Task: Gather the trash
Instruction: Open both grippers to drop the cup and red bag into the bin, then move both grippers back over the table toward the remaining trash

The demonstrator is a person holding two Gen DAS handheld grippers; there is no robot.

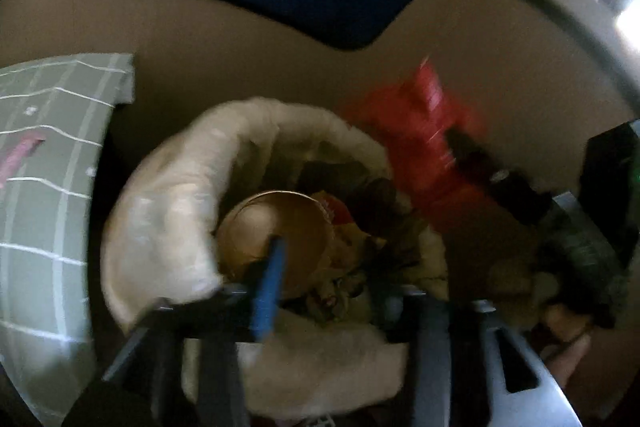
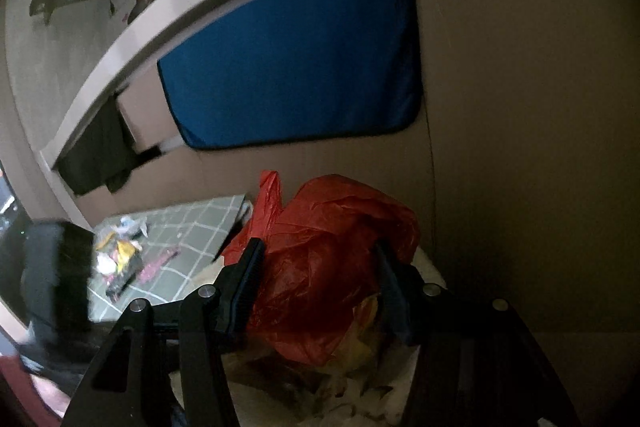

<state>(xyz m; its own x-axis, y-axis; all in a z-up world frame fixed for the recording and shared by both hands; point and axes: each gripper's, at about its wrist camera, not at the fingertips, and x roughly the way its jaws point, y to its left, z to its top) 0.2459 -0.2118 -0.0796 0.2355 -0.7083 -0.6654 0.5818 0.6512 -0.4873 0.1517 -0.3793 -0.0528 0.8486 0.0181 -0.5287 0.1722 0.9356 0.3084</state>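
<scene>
A bin lined with a white bag (image 1: 168,227) fills the left wrist view, with a brown paper cup (image 1: 280,227) and crumpled wrappers (image 1: 352,267) lying inside. My left gripper (image 1: 340,279) hangs over the bin's mouth. It is open, its blue-padded finger (image 1: 268,291) in front of the cup and nothing pressed between the pads. A red plastic bag (image 2: 320,259) bulges between the fingers of my right gripper (image 2: 318,267), which is shut on it above the white liner (image 2: 360,399). From the left wrist, the same red bag (image 1: 420,123) shows blurred beside the bin's far rim, with a black finger (image 1: 480,163) across it.
A table under a green grid cloth (image 2: 192,227) stands left of the bin and carries several loose wrappers (image 2: 120,255). Brown cardboard (image 2: 520,147) walls the back and right. A blue cushion (image 2: 296,59) leans against it. A black gripper body (image 2: 56,275) sits at the far left.
</scene>
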